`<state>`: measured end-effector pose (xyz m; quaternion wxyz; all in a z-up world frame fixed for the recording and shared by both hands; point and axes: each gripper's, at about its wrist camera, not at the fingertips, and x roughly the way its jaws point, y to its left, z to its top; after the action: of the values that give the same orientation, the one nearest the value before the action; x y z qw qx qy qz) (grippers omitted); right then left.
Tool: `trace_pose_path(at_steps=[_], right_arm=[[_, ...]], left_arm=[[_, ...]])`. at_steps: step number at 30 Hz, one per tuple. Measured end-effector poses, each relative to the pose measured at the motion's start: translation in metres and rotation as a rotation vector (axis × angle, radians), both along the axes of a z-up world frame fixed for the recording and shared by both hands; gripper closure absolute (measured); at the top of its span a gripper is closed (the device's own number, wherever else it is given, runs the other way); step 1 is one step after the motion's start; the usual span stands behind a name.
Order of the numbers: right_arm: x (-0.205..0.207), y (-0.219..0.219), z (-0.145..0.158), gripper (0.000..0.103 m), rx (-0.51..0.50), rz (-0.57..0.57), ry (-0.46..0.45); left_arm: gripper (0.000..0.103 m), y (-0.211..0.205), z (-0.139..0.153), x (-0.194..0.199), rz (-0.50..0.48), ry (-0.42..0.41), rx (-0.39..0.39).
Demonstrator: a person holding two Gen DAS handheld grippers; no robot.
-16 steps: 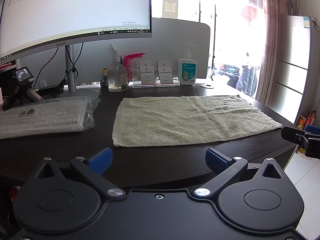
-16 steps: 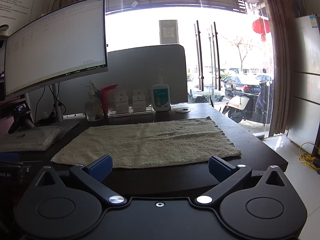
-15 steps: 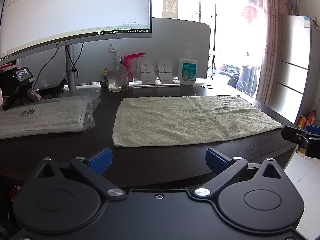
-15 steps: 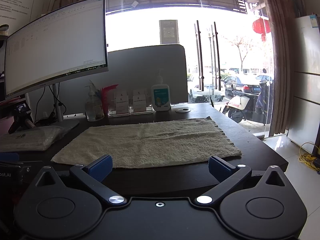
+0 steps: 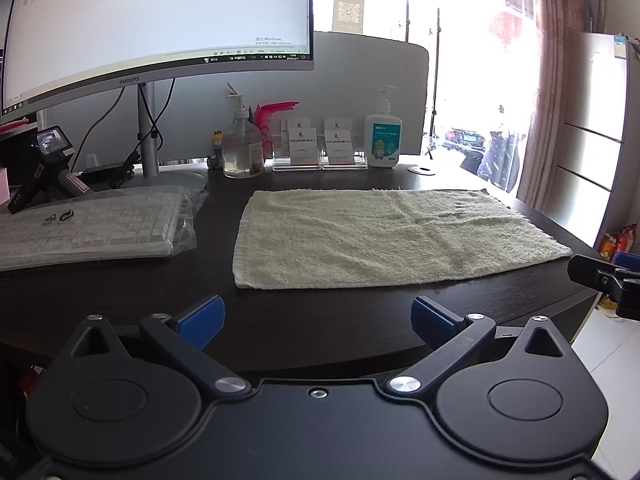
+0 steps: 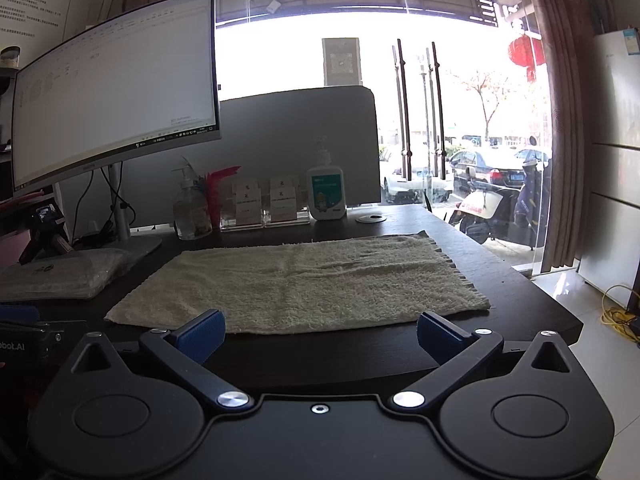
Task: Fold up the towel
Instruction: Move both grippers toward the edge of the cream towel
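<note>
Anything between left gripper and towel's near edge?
Nothing: only bare dark desk between the open left gripper and the towel, per the left wrist view.

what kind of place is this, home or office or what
Most likely a street-front office or shop desk: a monitor and keyboard sit beside the towel, card holders line the back, and glass doors face parked cars.

Monitor [image 5: 160, 20], wrapped keyboard [image 5: 92, 228], two pump bottles [image 5: 383, 136].

Unfolded towel [image 5: 384, 236] flat beyond spread left gripper [image 5: 318, 316] fingers [image 5: 202, 314]
</note>
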<state>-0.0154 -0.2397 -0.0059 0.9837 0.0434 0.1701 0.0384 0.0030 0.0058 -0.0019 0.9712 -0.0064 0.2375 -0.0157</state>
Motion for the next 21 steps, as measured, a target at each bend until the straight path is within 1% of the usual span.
trace_pose_path(at_steps=[13, 21], right_arm=[[0.005, -0.002, -0.003, 0.001, -0.015, -0.025, 0.016], [0.01, -0.008, -0.008, 0.001, -0.002, -0.013, 0.023]], left_arm=[[0.001, 0.011, -0.007, 0.0, -0.012, -0.006, 0.005], [0.001, 0.023, -0.011, -0.003, -0.024, -0.018, -0.014]])
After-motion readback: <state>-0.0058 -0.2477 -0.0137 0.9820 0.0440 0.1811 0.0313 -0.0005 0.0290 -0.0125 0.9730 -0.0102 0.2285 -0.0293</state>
